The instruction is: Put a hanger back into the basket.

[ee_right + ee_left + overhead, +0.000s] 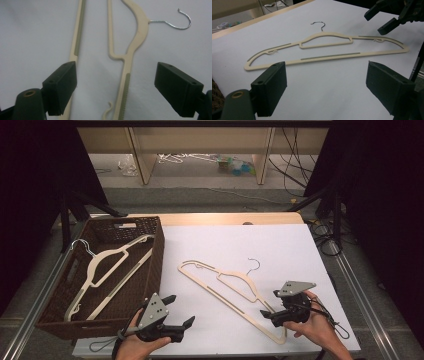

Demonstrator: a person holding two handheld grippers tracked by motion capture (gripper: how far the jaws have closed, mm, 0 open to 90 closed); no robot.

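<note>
Hanger position: the cream hanger (235,292) lies flat on the white table (210,250), centre-right of the high view, its lower-right end under the right gripper (272,312).
Right gripper: jaws wide, holding nothing; in its own view the hanger's shoulder arm runs up between them.
Left gripper (182,312): lower left of the frame, jaws wide and empty, hanger well beyond them.
Hanger look: thin cream frame, grey grip strips, metal hook (178,22).
Basket (150,270): brown wicker, left, holds 1 similar hanger (107,270).
</note>
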